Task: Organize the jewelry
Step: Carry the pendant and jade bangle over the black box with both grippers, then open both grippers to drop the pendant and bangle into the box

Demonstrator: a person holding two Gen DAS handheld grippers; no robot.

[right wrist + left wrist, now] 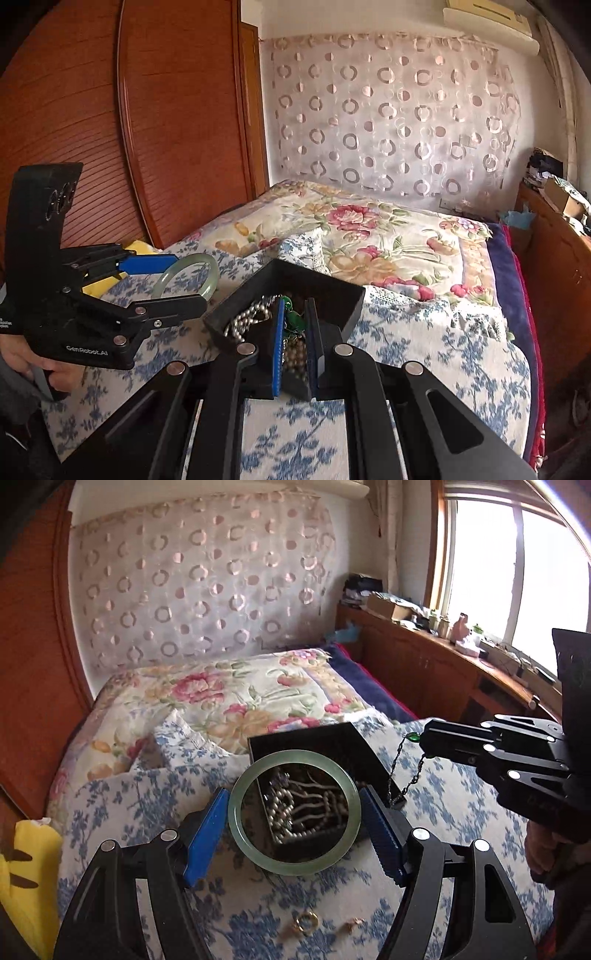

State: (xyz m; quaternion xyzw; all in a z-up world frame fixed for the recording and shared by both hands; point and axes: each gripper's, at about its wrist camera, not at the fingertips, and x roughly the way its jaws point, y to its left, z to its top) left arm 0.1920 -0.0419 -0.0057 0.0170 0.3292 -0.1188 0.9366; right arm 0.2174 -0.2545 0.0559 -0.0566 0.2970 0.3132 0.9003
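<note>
on the bed's blue floral cover [461, 812], an open black jewelry box [332, 738] sat with pearl strands [295, 812] heaped inside. the left hand-held gripper [295, 812] clasped a pale green jade bangle [236, 812] between its blue pads, raised just before the box. the right hand-held gripper [295, 328] was pinched on a dark chain necklace [400, 771] with a green bead, dangling at the box's edge. a gold ring [306, 921] lay on the cover nearer the camera.

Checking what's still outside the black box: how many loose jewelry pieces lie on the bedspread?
2: a gold ring and a small gold piece right of it, both on the blue-floral bedspread beneath the left gripper. Others may be hidden.
</note>
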